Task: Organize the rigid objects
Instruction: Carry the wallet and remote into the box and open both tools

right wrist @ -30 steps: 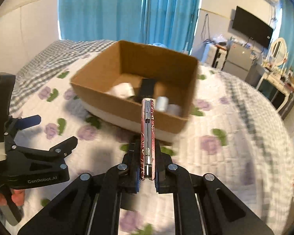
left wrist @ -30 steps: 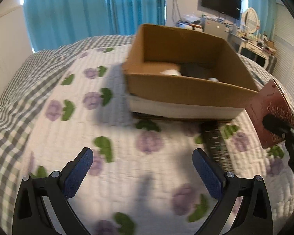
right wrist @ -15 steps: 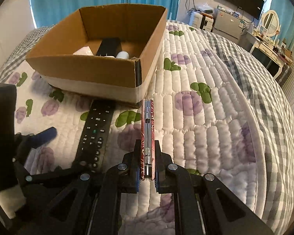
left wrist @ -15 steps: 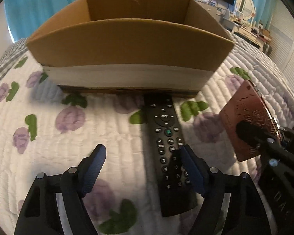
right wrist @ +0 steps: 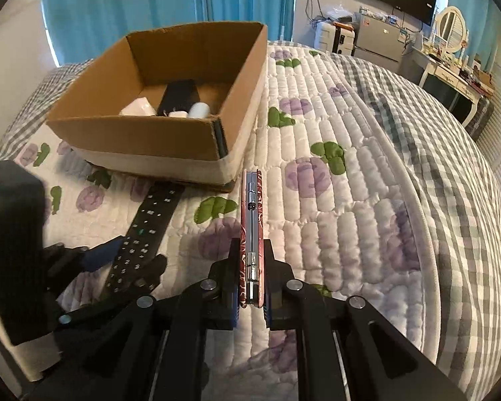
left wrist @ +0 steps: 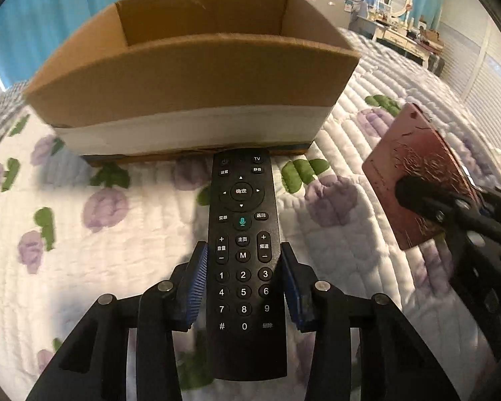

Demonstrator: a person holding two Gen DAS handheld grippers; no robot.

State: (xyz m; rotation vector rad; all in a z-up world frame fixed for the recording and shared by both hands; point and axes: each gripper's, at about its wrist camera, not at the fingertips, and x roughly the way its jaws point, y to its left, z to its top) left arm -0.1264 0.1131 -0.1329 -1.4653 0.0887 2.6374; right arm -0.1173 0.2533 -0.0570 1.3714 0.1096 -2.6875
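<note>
A black TV remote (left wrist: pixel 243 254) lies on the quilt, its top end against the cardboard box (left wrist: pixel 190 77). My left gripper (left wrist: pixel 243 284) is shut on the remote's lower half, blue pads against both sides. The remote also shows in the right wrist view (right wrist: pixel 143 234). My right gripper (right wrist: pixel 250 287) is shut on a flat red patterned case (right wrist: pixel 250 220), held on edge above the quilt, right of the remote. The case shows in the left wrist view (left wrist: pixel 417 173). The box (right wrist: pixel 170 140) holds a black item, a white item and a pale cylinder.
The bed has a white quilt with purple flowers (right wrist: pixel 317 173) and a grey checked blanket (right wrist: pixel 451 153) toward its right edge. Blue curtains (right wrist: pixel 150 6), a wall TV and a dresser stand beyond the bed.
My left gripper moved forward over the remote and closed on its sides. My right gripper, still holding the red case, stayed to the right of the remote and box.
</note>
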